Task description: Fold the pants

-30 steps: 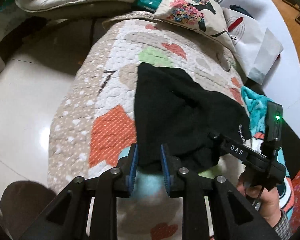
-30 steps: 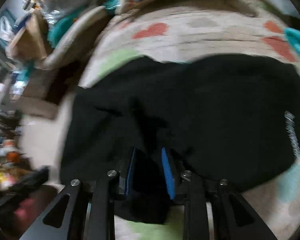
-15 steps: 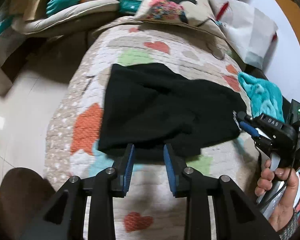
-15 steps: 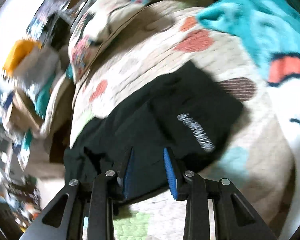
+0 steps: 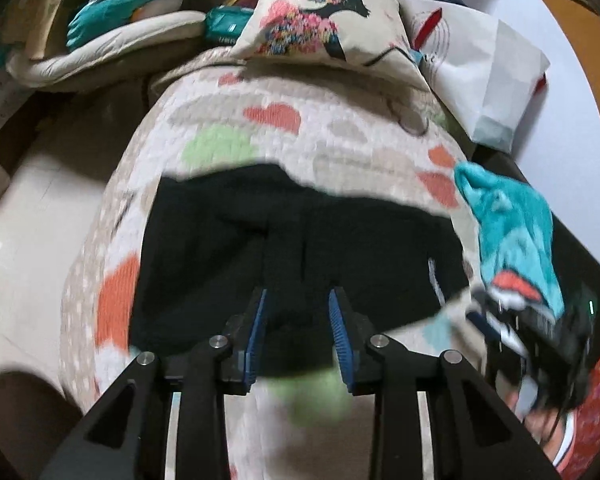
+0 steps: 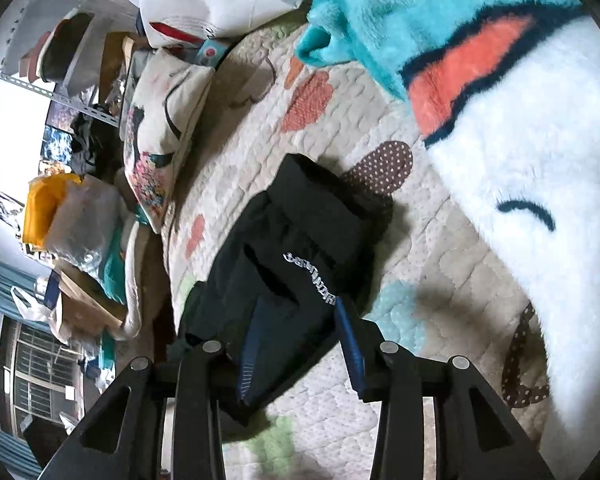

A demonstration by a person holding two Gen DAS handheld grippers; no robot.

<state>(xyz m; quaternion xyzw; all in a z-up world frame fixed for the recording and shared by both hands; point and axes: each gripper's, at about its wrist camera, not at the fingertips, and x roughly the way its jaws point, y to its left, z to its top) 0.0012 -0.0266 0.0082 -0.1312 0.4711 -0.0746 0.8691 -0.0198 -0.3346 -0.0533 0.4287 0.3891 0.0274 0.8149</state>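
Observation:
The black pants (image 5: pixel 300 240) lie folded in a flat bundle on the heart-patterned quilt (image 5: pixel 300 132). They also show in the right wrist view (image 6: pixel 300 256), with white lettering on top. My left gripper (image 5: pixel 297 312) is open, its blue pads above the bundle's near edge with cloth between them but not pinched. My right gripper (image 6: pixel 300 320) is open too, just above the pants' near end. It also shows blurred at the lower right of the left wrist view (image 5: pixel 532 332).
A teal, white and orange plush blanket (image 6: pixel 500 80) lies right of the pants. A printed pillow (image 5: pixel 320 28) and a white paper bag (image 5: pixel 480 72) sit at the quilt's far end. Pale floor (image 5: pixel 32 208) lies left. Cluttered shelves and bags (image 6: pixel 68 208) stand beyond.
Both grippers have let go of the pants and opened. The pants have settled into a flat folded bundle. The right gripper has swung round to the pants' right end.

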